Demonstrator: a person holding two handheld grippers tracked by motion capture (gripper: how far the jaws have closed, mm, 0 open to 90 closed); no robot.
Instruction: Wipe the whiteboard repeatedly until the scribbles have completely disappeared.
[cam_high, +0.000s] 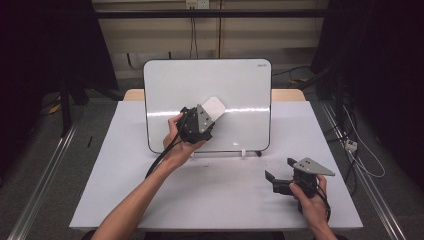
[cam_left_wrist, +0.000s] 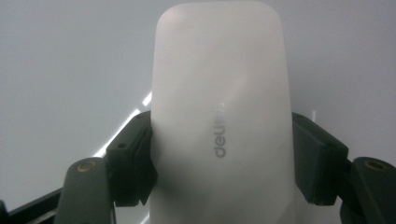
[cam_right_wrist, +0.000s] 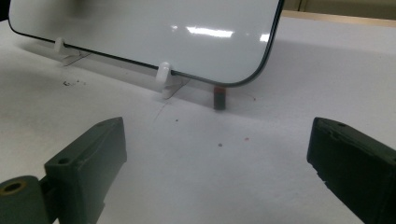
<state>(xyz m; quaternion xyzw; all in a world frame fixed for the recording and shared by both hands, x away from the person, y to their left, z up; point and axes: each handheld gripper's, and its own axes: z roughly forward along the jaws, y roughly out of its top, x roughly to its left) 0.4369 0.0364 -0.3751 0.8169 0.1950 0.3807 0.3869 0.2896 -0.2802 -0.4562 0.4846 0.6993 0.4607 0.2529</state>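
Fingers (cam_high: 212, 111) of the left gripper (cam_high: 196, 125) are closed on a white eraser (cam_high: 213, 107), which lies flat against the whiteboard (cam_high: 240, 85) a little left of the board's middle, at about half its height. Seen from the high view, the board stands tilted back on small white feet at the far middle of the white desk (cam_high: 150, 200). The left hand (cam_high: 177, 145) wraps the gripper from below, forearm reaching up from the bottom edge toward the board. The right gripper (cam_high: 295, 180) sits low over the desk's near right part, well apart from the board, its fingers spread and pointing left; the right hand (cam_high: 310, 197) holds it from behind.

Along the left gripper view, the eraser (cam_left_wrist: 219, 116) rises between the two black fingers (cam_left_wrist: 133, 158), which press its two sides. It is a smooth, rounded white block with grey "deli" lettering running up its face. Behind it lies the plain white board surface (cam_left_wrist: 70, 70) with a bright streak of reflected light.

Along the right gripper view, the fingers (cam_right_wrist: 93, 154) stand wide apart with nothing between them but bare desk (cam_right_wrist: 210, 186). Ahead, the board's (cam_right_wrist: 140, 28) lower edge rests in white clip feet (cam_right_wrist: 166, 77), and a small dark stub (cam_right_wrist: 219, 98) stands on the desk just under the rounded corner. A few dark specks dot the desk.
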